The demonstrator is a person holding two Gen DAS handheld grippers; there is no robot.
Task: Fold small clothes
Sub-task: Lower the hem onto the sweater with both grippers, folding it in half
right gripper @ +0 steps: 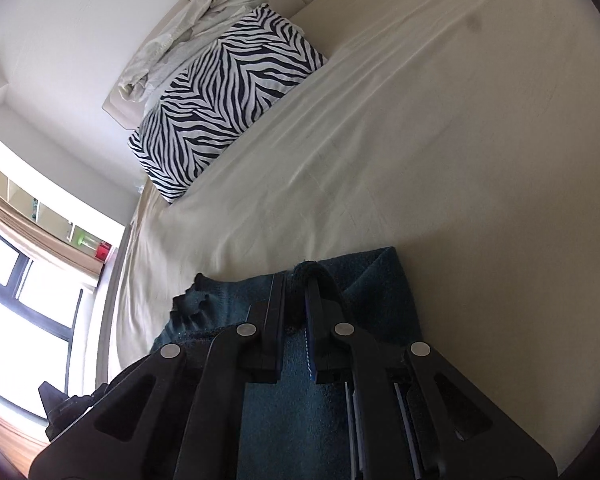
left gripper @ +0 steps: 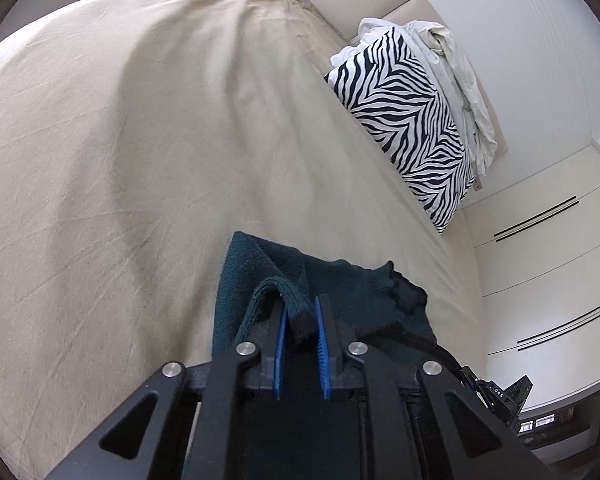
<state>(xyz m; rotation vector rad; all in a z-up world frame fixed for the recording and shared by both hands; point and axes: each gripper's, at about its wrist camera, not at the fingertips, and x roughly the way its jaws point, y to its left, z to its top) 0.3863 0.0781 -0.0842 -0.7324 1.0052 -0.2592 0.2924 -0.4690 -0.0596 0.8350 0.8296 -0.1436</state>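
Hidden under the black two-finger left gripper (left gripper: 303, 316) and right gripper (right gripper: 295, 300): the near part of the dark teal knitted garment (left gripper: 340, 284), its full outline unreadable; cut off by the frame edge: the beige bedsheet (left gripper: 139, 140); too small to identify: items on the white shelves (right gripper: 39, 208).

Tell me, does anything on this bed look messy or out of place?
Only one thing: a crumpled white sheet lies bunched against the headboard behind the zebra pillow. The teal garment is simply mid-fold, pinched by both hand-held grippers.
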